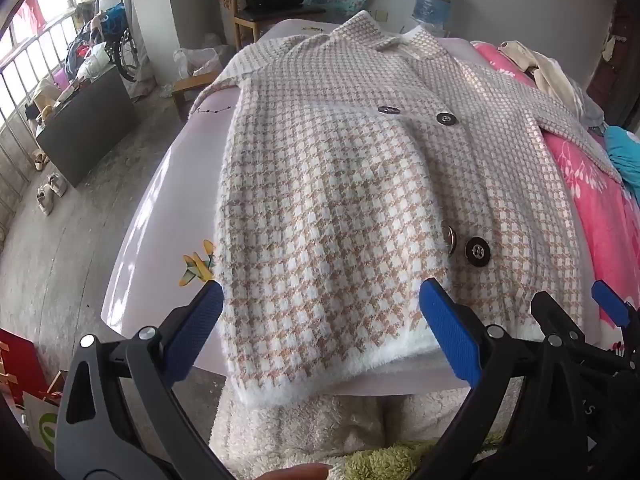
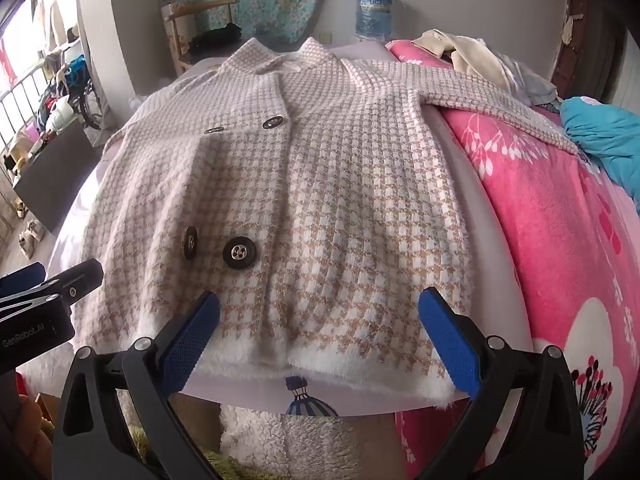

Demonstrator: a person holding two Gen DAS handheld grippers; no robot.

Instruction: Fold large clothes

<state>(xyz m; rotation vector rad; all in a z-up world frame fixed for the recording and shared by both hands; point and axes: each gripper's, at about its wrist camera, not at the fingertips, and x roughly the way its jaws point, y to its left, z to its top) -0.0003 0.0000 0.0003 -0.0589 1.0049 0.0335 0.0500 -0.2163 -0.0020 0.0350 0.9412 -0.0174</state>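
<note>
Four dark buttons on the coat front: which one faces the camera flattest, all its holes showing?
The lower right button, nearest the hem. Its four holes show plainly; its neighbour stands tilted on edge, and the upper pair are far, foreshortened slivers.

Daylight pours in from the windows [image 1: 24, 52] far left of the gripper, overexposed there. The houndstooth coat [image 1: 340, 200] looks sharp, softly lit. Fisheye bending curves every edge, with dark vignetted corners.

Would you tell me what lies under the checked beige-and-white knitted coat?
Under the checked beige-and-white knitted coat lies a pale lilac sheet; its right sleeve rests on a pink floral blanket. Anything beneath the coat's middle is covered.
</note>
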